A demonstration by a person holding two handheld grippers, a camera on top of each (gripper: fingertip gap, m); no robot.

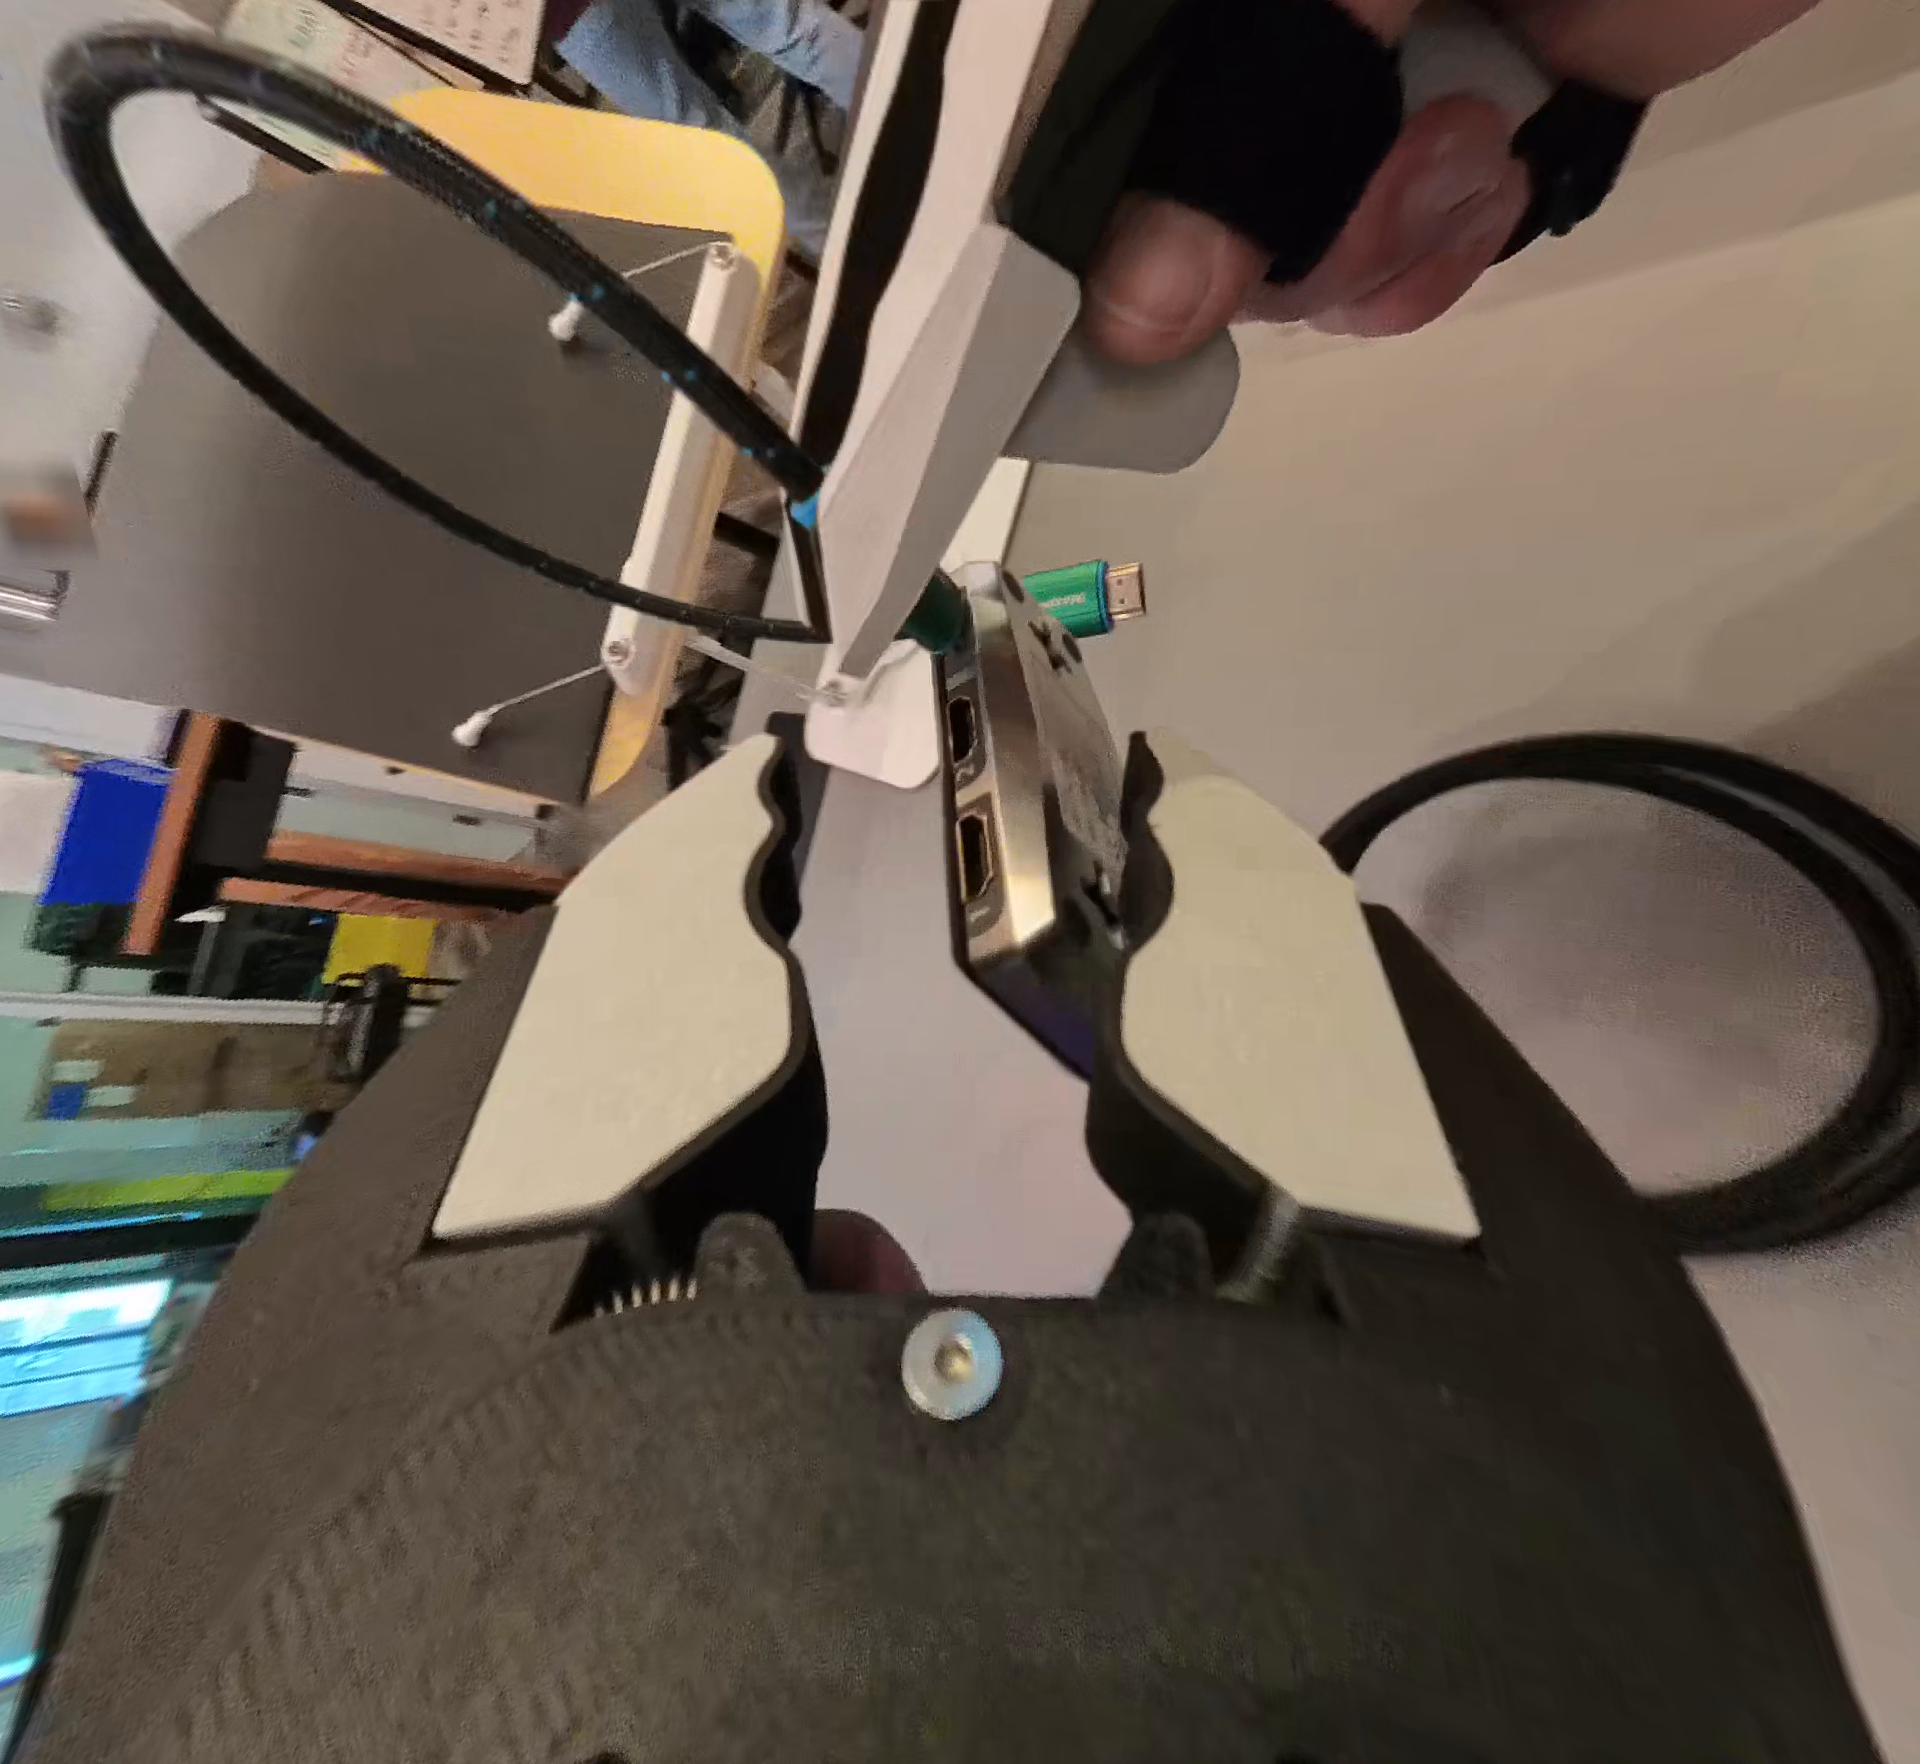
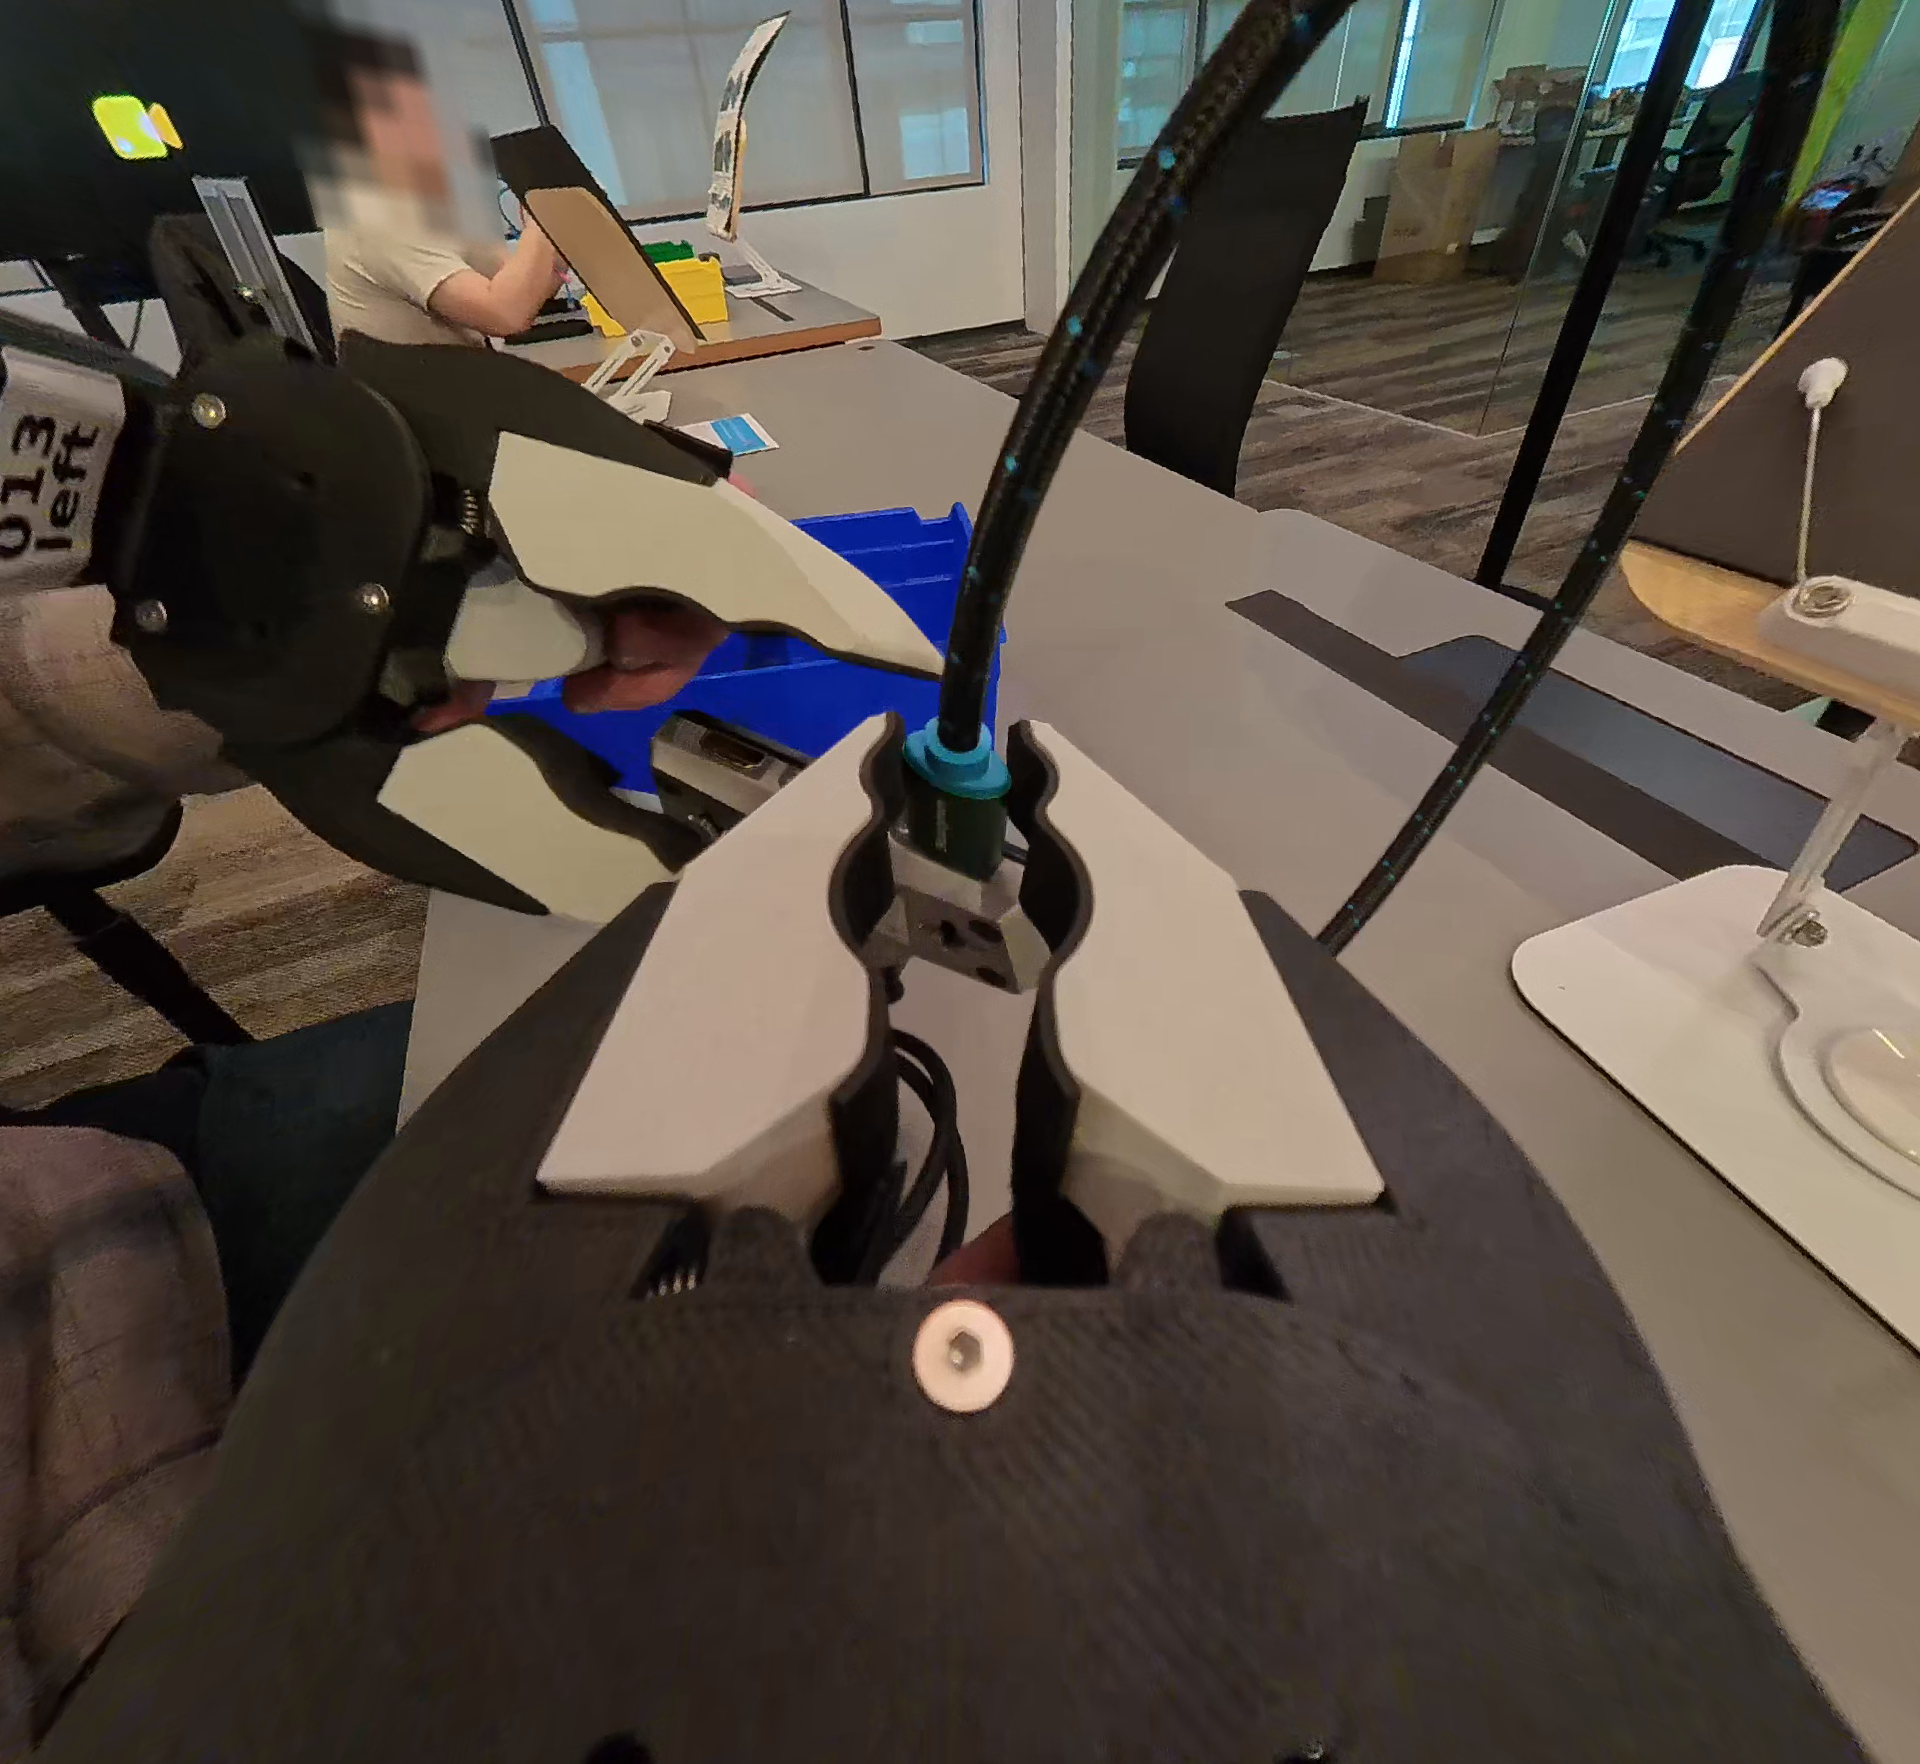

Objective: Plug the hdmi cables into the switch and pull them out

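The silver HDMI switch (image 1: pixel 1023 841) stands on edge on the grey table (image 1: pixel 1455 571), with two empty ports on its side. My left gripper (image 1: pixel 956 748) is open around it; the right finger touches the switch and the left finger stands apart. My right gripper (image 2: pixel 954 738) is shut on a green HDMI plug (image 2: pixel 951 810) whose tip sits in the switch's end (image 2: pixel 966 940). Its braided black cable (image 2: pixel 1091 312) arcs upward. In the left wrist view the right gripper (image 1: pixel 862 644) comes down from above. A second green plug (image 1: pixel 1086 594) lies loose beyond the switch.
A coil of black cable (image 1: pixel 1662 987) lies on the table right of the switch. A blue bin (image 2: pixel 862 571) stands behind the left gripper (image 2: pixel 800 769). A white stand base (image 2: pixel 1662 1039) sits at the right. A person sits at a far desk.
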